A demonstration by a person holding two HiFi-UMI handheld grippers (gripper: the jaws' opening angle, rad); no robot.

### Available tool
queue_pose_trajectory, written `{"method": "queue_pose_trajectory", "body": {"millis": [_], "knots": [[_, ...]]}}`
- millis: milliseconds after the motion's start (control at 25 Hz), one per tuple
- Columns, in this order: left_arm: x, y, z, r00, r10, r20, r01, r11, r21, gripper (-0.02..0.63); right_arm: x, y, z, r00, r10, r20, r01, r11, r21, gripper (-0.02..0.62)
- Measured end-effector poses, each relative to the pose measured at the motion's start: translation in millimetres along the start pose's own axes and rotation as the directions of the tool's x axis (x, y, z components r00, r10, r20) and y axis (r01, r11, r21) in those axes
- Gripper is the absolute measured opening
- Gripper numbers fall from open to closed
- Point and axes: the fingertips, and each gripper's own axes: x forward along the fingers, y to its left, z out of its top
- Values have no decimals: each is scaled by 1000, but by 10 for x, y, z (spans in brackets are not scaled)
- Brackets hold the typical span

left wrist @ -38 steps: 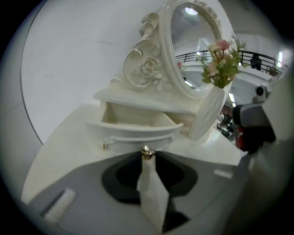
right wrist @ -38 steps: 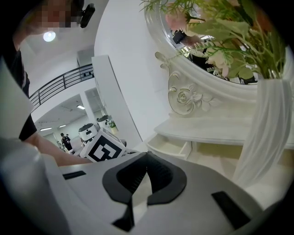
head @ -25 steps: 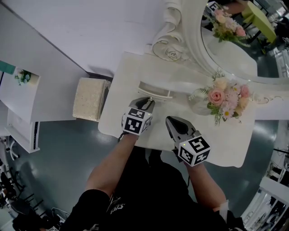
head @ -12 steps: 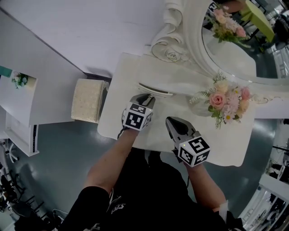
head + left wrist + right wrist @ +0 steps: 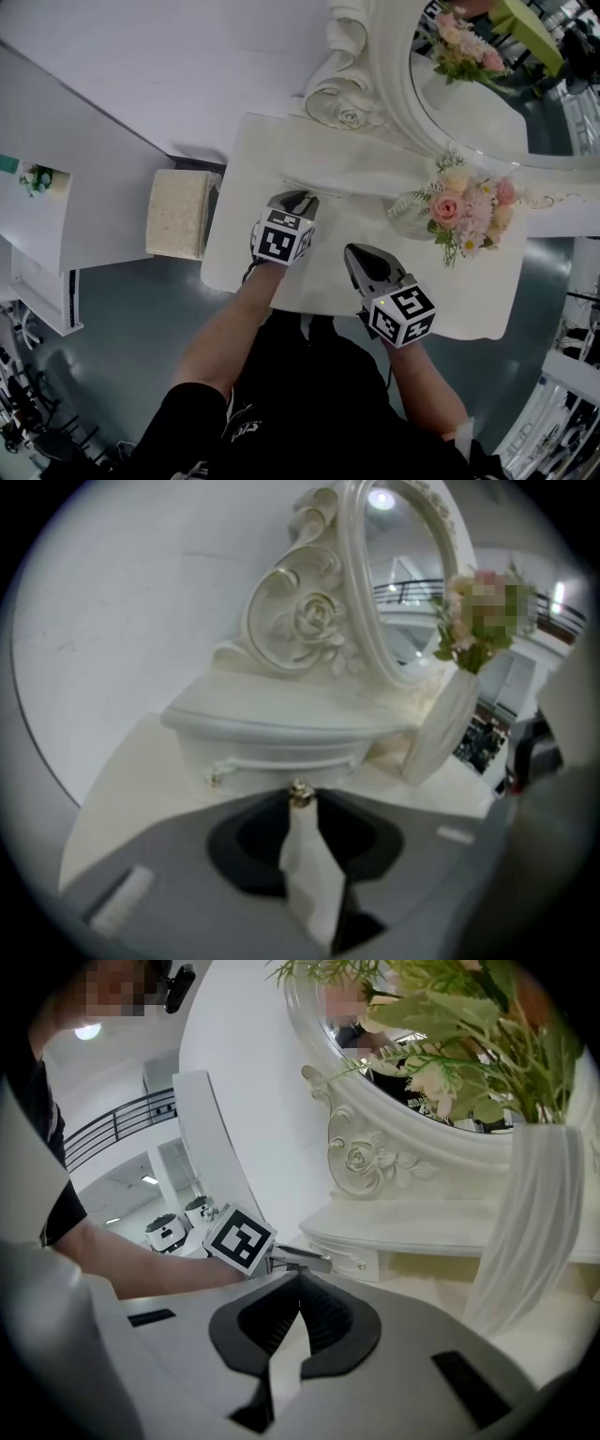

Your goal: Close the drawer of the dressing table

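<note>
The white dressing table [image 5: 239, 258] carries a small drawer [image 5: 272, 758] under its raised shelf [image 5: 272, 714], below the oval mirror [image 5: 469, 103]. The drawer front sits almost flush under the shelf. My left gripper [image 5: 300, 804] points at it, jaws pinched on the small gold drawer knob [image 5: 300, 792]. From the head view, the left gripper [image 5: 298, 199] touches the drawer edge [image 5: 323, 190]. My right gripper [image 5: 354, 251] hovers over the tabletop nearer the person, shut and empty. The right gripper view shows its own closed jaws [image 5: 300, 1279] and the drawer [image 5: 361, 1262] beyond.
A white vase of pink flowers [image 5: 450, 211] stands on the table to the right of the drawer, close to the right gripper [image 5: 525, 1232]. A beige cushioned stool [image 5: 178, 214] stands left of the table. A white cabinet [image 5: 37, 225] is further left.
The left gripper has pushed forward toward the mirror, and the drawer has slid in under the shelf. The right gripper has stayed put.
</note>
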Motion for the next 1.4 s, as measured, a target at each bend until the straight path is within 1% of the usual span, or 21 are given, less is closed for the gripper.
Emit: {"method": "queue_pose_trajectory", "body": {"millis": [440, 800, 1000, 1120, 1240, 1320, 1400], "knots": [[104, 50, 86, 1000, 1, 3, -2, 1000, 21, 97, -111, -60, -11, 1000, -28, 7, 28, 999, 18, -5], [141, 61, 111, 1000, 14, 14, -14, 1000, 10, 97, -245, -72, -47, 999, -40, 1, 40, 999, 6, -5], [134, 66, 98, 1000, 28, 13, -29, 999, 47, 103, -305, -18, -37, 999, -48, 6, 48, 999, -1, -5], [57, 73, 94, 999, 44, 15, -45, 997, 60, 126, -343, 48, 29, 999, -44, 19, 45, 999, -13, -5], [-77, 61, 54, 998, 57, 17, -58, 997, 57, 127, -397, 109, 106, 999, -36, 35, 36, 999, -27, -5], [-205, 16, 63, 997, 63, 34, -64, 997, 45, 126, -446, 141, 146, 999, -29, 44, 31, 999, -37, -5], [-360, -70, 123, 996, 64, 68, -66, 997, 30, 121, -507, 164, 186, 998, -24, 56, 26, 999, -45, -5]]}}
